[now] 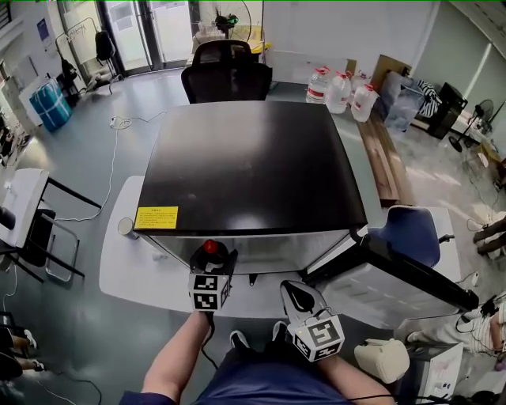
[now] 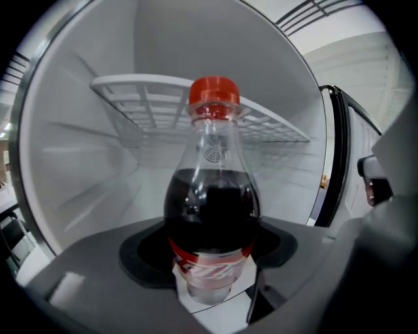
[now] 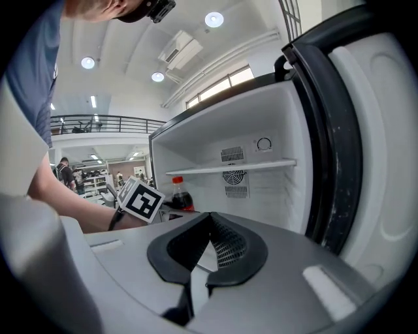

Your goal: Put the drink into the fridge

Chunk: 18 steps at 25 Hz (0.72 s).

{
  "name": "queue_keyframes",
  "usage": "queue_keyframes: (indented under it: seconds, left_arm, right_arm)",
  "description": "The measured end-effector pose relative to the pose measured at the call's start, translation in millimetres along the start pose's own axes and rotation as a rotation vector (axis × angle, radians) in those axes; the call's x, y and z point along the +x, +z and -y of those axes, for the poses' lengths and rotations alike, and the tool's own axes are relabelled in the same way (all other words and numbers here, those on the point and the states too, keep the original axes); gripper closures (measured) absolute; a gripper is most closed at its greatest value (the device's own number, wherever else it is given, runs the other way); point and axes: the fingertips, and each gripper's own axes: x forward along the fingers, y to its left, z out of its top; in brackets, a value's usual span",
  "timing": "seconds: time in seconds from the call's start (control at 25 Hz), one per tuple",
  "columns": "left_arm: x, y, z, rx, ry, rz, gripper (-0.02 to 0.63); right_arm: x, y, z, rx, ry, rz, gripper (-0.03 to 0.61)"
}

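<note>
Free fridge [image 2: 78, 163] room beneath wire shelf [image 2: 144, 98]

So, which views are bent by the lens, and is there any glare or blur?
Head view: strong fisheye, the fridge top bulges and shows soft sheen. Left gripper view: dark round corners, the bottle sharp with small highlights. Right gripper view: the fridge door curves, ceiling lights blown out.

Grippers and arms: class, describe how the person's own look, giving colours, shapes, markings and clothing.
The left gripper and right gripper each have a grey body, black curved jaw pads and a white cube with black square markers. A thin black cable runs by the left forearm. The sleeve is blue and short.
</note>
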Motion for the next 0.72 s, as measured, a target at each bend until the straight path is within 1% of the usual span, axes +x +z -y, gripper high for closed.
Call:
queue_keyframes:
  seconds: [0.32,0.72]
  left_arm:
    - [27.8,-0.5,-10.2,-0.007,0.006,-0.020,0.299]
    - [61.9,10.4,-25.1,0.004,0.027,-0.013,0.298]
  right_arm:
    - [-14.9,-3.5,6.3,0.015,-0.080,0.000,0.572]
    - [-29.6,-15.4,17.2,0.033,-0.153,-0.004,0.572]
